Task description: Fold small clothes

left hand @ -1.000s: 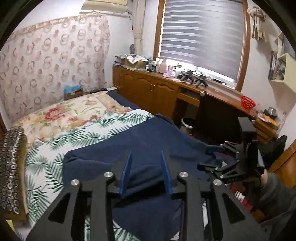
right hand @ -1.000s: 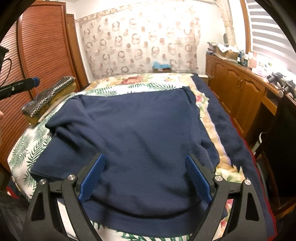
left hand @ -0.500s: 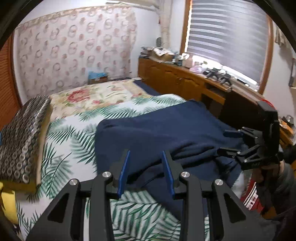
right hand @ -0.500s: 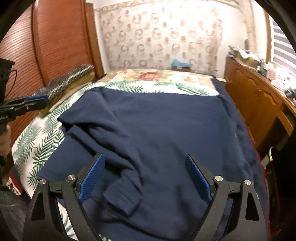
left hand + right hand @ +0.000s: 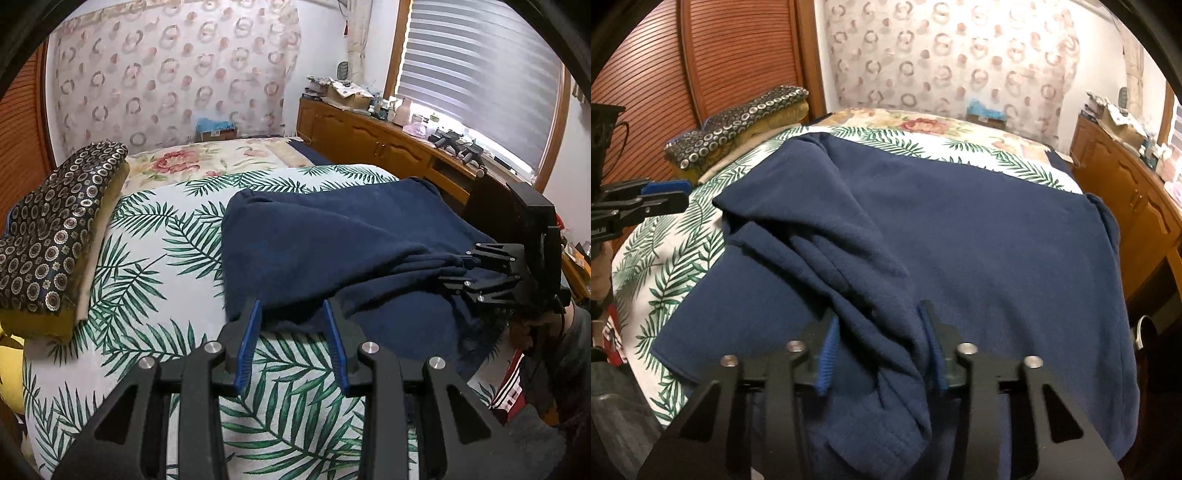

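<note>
Sweater point(image 5: 960, 229) flat on bed point(image 5: 155, 266). Right tongs point(image 5: 879, 354) straddle bunched sleeve point(image 5: 827, 266), narrowing, probably not clamped yet. Left tongs point(image 5: 291, 332) narrow, empty, at sweater's near-left edge. Sleeve runs diagonally away-left from the right tongs.

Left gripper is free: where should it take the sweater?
Probably the near corner of the sweater, just ahead of the left gripper, coming in low from the bedspread side: that edge lies free and flat, while the right gripper holds the bunched sleeve.
</note>
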`<state>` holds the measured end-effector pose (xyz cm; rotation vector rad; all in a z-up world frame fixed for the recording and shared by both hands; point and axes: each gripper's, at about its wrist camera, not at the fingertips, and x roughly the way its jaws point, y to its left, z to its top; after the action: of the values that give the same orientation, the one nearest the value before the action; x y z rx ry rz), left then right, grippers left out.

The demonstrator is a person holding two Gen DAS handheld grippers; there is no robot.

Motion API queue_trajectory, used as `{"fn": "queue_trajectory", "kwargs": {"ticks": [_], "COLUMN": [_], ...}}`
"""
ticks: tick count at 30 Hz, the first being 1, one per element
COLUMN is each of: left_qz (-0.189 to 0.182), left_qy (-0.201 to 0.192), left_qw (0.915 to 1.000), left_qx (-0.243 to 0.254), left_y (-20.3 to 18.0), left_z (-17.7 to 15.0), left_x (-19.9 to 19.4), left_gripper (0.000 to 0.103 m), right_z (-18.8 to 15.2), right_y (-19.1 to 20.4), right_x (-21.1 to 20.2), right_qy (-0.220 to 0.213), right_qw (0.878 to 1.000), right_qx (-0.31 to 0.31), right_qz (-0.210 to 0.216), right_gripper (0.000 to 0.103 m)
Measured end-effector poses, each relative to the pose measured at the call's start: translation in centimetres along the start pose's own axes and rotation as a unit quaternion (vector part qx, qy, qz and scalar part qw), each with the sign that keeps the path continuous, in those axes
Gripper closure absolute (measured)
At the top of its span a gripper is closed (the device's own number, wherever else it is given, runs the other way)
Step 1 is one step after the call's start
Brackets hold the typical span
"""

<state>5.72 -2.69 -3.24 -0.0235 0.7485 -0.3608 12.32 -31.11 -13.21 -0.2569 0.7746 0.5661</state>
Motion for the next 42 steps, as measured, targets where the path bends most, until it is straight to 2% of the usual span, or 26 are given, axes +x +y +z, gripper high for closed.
{"fn": "queue_trajectory", "kwargs": {"ticks": [2,8,12,20,27,32,36,39,41,42], "left_qz": [-0.001,0.003,0.007,0.003,-0.004,-0.006,-0.003,-0.002,-0.001,-0.002], "left_qy": [-0.001,-0.010,-0.019,-0.028,-0.034,-0.037,-0.034,-0.031,-0.031,-0.031], "left_qw": [1.0000,0.9999,0.9997,0.9996,0.9994,0.9993,0.9993,0.9994,0.9994,0.9995], "left_qx": [-0.001,-0.009,-0.015,-0.009,0.003,0.010,0.013,0.012,0.012,0.012], "left_y": [-0.1,0.2,0.6,0.0,-1.3,-2.1,-2.4,-2.4,-2.5,-2.5], "left_z": [-0.1,-0.1,0.2,0.3,0.6,0.7,0.8,0.8,0.7,0.7], "left_x": [0.0,-0.2,-0.6,-1.0,-1.1,-1.0,-0.7,-0.4,-0.4,-0.4], "left_gripper": [0.070,0.070,0.070,0.070,0.070,0.070,0.070,0.070,0.070,0.070], "right_z": [0.0,0.4,1.1,0.9,-1.8,-3.6,-4.3,-4.5,-4.7,-4.8], "right_y": [0.1,0.5,0.8,-1.5,-5.9,-7.8,-8.3,-8.5,-8.6,-8.8], "right_x": [-0.3,-4.2,-6.9,-10.3,-11.2,-8.6,-7.6,-7.6,-7.6,-7.7], "right_qy": [-0.008,-0.092,-0.136,-0.160,-0.135,-0.076,-0.063,-0.054,-0.044,-0.043], "right_qw": [1.000,0.995,0.991,0.987,0.987,0.989,0.989,0.988,0.986,0.985], "right_qx": [-0.003,0.002,0.002,0.015,0.054,0.082,0.090,0.094,0.093,0.094], "right_qz": [0.001,0.026,0.021,-0.025,-0.069,-0.095,-0.103,-0.114,-0.135,-0.136], "right_gripper": [0.090,0.094,0.095,0.095,0.095,0.094,0.094,0.080,0.062,0.059]}}
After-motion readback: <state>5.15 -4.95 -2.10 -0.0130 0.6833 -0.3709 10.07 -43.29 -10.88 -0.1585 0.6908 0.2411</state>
